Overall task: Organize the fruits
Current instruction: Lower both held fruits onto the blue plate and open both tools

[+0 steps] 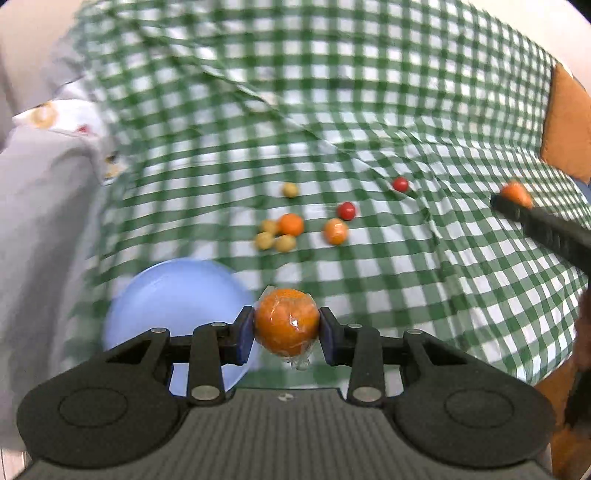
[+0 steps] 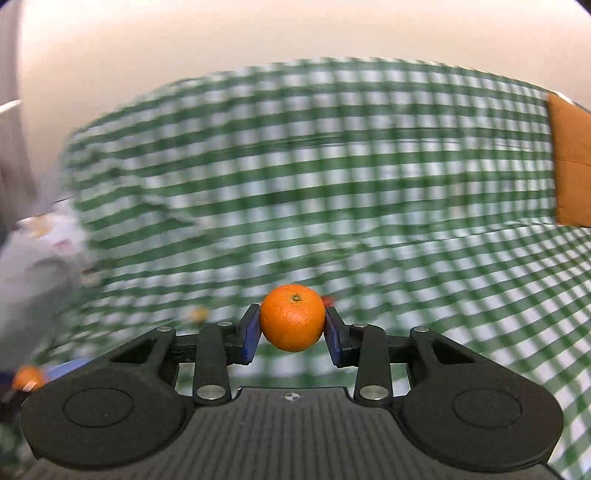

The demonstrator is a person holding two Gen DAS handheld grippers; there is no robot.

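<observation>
My left gripper (image 1: 287, 326) is shut on a plastic-wrapped orange (image 1: 287, 320), held just right of a light blue plate (image 1: 173, 299). My right gripper (image 2: 292, 319) is shut on a bare orange (image 2: 292, 317); it also shows at the right edge of the left wrist view (image 1: 515, 195). On the green checked cloth (image 1: 369, 110) lie two more oranges (image 1: 291, 224) (image 1: 335, 231), two red fruits (image 1: 346, 210) (image 1: 400, 184) and several small yellow fruits (image 1: 274, 238). The right wrist view is blurred; the wrapped orange (image 2: 26, 376) shows at its lower left.
An orange-brown cushion (image 1: 567, 122) stands at the right. Grey and white patterned fabric (image 1: 44, 166) lies at the left beyond the cloth's edge. A pale wall (image 2: 258, 29) is behind.
</observation>
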